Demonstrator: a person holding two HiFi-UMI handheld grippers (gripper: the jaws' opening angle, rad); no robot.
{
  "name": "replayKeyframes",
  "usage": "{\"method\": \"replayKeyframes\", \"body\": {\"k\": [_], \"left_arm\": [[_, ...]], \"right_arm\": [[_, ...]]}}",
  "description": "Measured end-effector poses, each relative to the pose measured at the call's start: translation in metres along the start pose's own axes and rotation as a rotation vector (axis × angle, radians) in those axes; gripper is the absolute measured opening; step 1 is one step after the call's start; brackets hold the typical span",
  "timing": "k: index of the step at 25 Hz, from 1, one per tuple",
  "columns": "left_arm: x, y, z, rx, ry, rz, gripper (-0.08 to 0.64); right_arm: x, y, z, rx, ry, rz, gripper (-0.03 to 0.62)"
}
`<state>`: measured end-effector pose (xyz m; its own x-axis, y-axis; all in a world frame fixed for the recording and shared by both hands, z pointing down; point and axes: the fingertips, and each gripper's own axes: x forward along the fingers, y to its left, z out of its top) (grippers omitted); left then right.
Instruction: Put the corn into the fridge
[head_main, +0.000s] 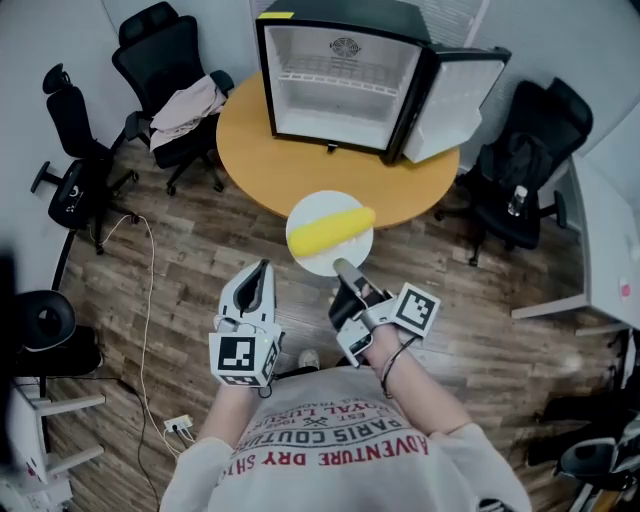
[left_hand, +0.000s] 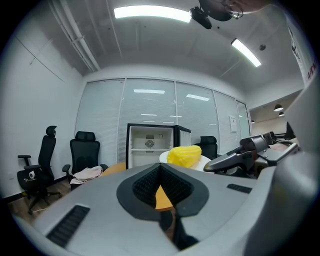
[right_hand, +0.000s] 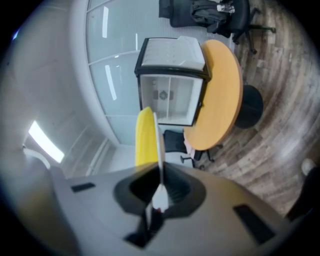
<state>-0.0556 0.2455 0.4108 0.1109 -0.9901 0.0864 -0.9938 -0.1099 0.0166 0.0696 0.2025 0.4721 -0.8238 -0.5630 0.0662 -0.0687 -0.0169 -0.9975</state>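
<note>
Surface: round wooden table (head_main: 260, 165) on a plank floor (head_main: 200, 250); an open black mini fridge (head_main: 345, 100) stands on it, its door (head_main: 455, 105) swung to the right.
Room: black office chairs (head_main: 160, 50) ring the table, one draped with a pale cloth (head_main: 185, 105); a glass partition (left_hand: 150, 105) stands behind; a cable (head_main: 148, 300) runs to a power strip (head_main: 180, 424).
Writing: the shirt (head_main: 340, 440) print is partly legible, "PARIS COUTUR" and "ADVENTURE DRY" (upside down in the head view).
Corn (head_main: 333, 228): lying on a white plate (head_main: 320, 260), held up before the fridge, outside it.
Right gripper (head_main: 343, 268): pinching the plate's near rim.
Left gripper (head_main: 263, 272): jaws pressed together, nothing between them.
</note>
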Motion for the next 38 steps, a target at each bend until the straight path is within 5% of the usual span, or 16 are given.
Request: {"method": "replayKeyframes", "body": {"k": [12, 24, 38], "left_arm": [[0.092, 0.051, -0.005, -0.014, 0.019, 0.024, 0.025], [0.244, 0.075, 0.025, -0.039, -0.016, 0.07, 0.025], [0.35, 0.089, 0.027, -0.023, 0.012, -0.056, 0.025]], "right_arm": [[0.102, -0.005, 0.062, 0.009, 0.027, 0.002, 0.035], [0.195, 0.013, 0.187, -0.011, 0.06, 0.004, 0.035], [0.25, 0.008, 0.249, 0.031, -0.056, -0.025, 0.035]]}}
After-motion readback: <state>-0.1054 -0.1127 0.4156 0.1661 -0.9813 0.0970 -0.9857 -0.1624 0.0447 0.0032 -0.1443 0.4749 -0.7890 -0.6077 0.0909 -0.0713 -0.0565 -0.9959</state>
